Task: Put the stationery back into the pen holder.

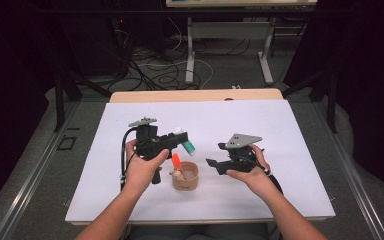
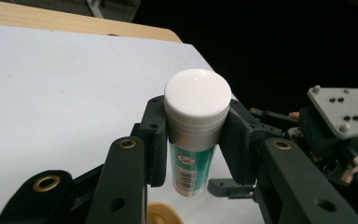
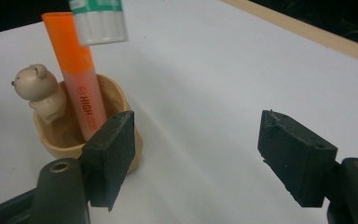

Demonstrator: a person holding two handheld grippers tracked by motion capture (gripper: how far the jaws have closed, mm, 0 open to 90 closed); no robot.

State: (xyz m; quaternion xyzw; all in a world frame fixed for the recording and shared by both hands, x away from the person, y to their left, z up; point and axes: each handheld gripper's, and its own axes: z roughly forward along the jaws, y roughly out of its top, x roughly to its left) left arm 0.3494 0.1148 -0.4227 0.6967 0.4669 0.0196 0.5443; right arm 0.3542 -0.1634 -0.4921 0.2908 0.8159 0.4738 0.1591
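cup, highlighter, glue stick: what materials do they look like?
Cup: beige, matte, with a molded bear figure on the rim; looks like ceramic or resin, can't tell which.
Highlighter: orange plastic, translucent barrel with printed lettering.
Glue stick: smooth glossy white plastic cap showing a glare spot, green printed label with a barcode.

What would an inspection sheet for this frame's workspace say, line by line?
Surface: white table top with a wooden far edge, flat and bare around the work.
Job's things: green glue stick, white cap up, above the tan holder; orange highlighter stands in it beside a small bear figure.
Clutter: nothing seen.
Grippers: left gripper clamped on the glue stick; right gripper open, nothing between its jaws, beside the holder.
Cables: black cable trails from the left gripper; loose cables on the floor beyond.
Surroundings: dark room, desk legs behind.
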